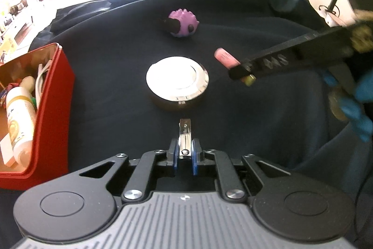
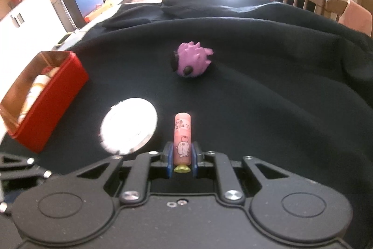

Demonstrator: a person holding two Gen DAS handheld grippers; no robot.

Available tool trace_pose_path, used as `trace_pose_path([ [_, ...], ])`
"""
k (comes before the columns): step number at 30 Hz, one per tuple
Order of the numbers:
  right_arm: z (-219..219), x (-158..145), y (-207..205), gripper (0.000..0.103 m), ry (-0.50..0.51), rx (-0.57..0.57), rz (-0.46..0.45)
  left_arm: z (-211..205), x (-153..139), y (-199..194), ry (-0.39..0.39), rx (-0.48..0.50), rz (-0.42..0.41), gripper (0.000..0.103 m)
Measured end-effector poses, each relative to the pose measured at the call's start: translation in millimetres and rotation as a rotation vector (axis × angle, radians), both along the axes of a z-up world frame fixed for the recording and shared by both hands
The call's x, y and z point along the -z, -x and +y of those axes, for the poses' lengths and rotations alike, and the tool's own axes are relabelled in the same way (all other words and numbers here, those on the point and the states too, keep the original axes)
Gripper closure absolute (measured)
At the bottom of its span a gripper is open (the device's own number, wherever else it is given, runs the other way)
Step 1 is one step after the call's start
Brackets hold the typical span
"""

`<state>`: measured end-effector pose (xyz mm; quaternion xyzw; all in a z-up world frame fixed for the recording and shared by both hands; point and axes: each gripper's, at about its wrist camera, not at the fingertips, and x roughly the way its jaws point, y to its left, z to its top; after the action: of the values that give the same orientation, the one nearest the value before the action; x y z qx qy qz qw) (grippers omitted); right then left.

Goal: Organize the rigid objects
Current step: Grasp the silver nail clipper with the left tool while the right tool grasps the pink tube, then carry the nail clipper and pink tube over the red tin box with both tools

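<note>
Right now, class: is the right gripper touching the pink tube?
Touching. The right wrist view shows the right gripper with both blue pads pressed against the pink tube.

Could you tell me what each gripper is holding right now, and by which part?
Left gripper: metal clip, near end. Right gripper: pink tube, near its yellow-capped base.

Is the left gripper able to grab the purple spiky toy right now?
Probably not yet. The left gripper is shut on a metal clip, so it is busy. The round silver tin also sits between it and the purple spiky toy.
</note>
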<state>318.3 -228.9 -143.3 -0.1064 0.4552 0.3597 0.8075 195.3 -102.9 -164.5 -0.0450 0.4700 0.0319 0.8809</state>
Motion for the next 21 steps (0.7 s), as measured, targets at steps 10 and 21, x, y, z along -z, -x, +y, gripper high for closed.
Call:
trace_pose_path([
  [10,-23.0,-15.9,42.7,0.088,-0.060,0.012,0.074,14.8,-20.5,5.8,0.019,-0.028,-0.034,0.092],
  [21,-18.9,-38.5,77.9,0.088,-0.092,0.014,0.077,39.5,-44.5,18.9,0.065,-0.046,-0.076,0.092],
])
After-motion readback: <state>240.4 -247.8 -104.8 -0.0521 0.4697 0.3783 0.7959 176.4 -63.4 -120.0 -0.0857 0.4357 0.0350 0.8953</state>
